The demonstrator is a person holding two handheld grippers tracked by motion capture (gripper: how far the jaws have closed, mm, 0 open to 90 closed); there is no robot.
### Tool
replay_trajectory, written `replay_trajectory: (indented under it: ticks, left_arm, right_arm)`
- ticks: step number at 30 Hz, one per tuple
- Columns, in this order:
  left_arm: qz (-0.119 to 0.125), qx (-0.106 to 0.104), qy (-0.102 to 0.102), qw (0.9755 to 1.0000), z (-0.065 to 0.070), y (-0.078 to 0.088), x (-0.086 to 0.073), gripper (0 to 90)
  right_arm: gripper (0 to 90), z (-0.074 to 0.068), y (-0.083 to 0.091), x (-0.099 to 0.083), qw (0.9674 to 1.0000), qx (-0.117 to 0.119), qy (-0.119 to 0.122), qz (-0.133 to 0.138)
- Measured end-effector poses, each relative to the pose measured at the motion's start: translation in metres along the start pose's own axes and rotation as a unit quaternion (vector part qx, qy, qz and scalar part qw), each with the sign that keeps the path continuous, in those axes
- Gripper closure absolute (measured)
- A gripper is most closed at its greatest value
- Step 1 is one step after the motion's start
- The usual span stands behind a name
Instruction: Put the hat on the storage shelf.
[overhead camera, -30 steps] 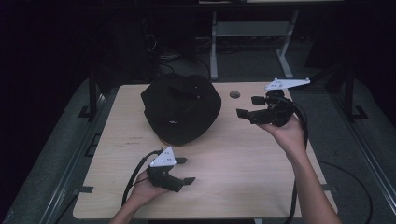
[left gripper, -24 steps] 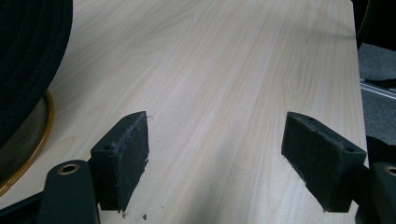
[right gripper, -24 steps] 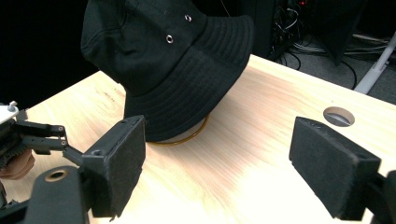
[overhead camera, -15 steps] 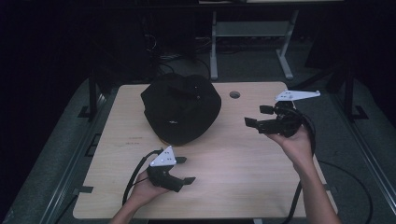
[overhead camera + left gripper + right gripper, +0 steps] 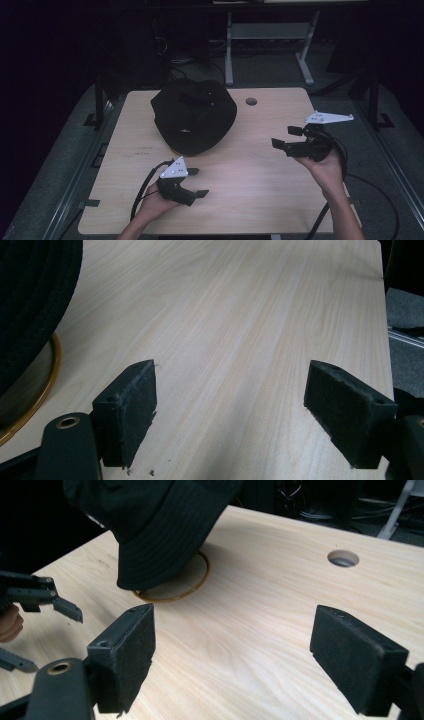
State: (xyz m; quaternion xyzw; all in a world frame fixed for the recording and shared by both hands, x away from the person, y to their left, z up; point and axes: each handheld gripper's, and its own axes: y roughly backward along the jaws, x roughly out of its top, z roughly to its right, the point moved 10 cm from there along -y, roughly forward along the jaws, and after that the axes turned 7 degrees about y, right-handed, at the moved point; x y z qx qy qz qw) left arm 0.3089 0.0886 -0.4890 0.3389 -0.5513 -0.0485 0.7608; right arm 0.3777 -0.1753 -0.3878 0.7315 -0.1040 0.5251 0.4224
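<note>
Your right gripper [image 5: 285, 140] has pulled back from the far side of the table [image 5: 280, 200] toward you over the last second, and now hovers at the right edge, its 2 jaws spread wide and holding nothing. Ahead of it and to its left sits the black bucket hat [image 5: 194, 115], draped over a round base with a gold rim [image 5: 172, 587], well apart from both tools. Your left gripper [image 5: 197, 182] has stayed low near the front edge, its 2 jaws also wide apart and empty, the hat just ahead to its left. The retreat suggests you are lining up a fresh approach.
</note>
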Motion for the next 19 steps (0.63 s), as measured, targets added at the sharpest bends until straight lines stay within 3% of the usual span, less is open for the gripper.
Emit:
replay_trajectory:
  ticks: [12, 19]
  left_arm:
    - [0.005, 0.004, 0.003, 1.0, -0.001, 0.002, 0.0, 20.6]
    - [0.003, 0.007, 0.005, 1.0, -0.001, 0.002, -0.001, 20.6]
  right_arm:
    - [17.9, 0.003, 0.01, -0.037, 0.9998, -0.016, -0.014, -0.002]
    - [17.6, -0.004, 0.022, -0.061, 0.9991, -0.029, -0.019, 0.025]
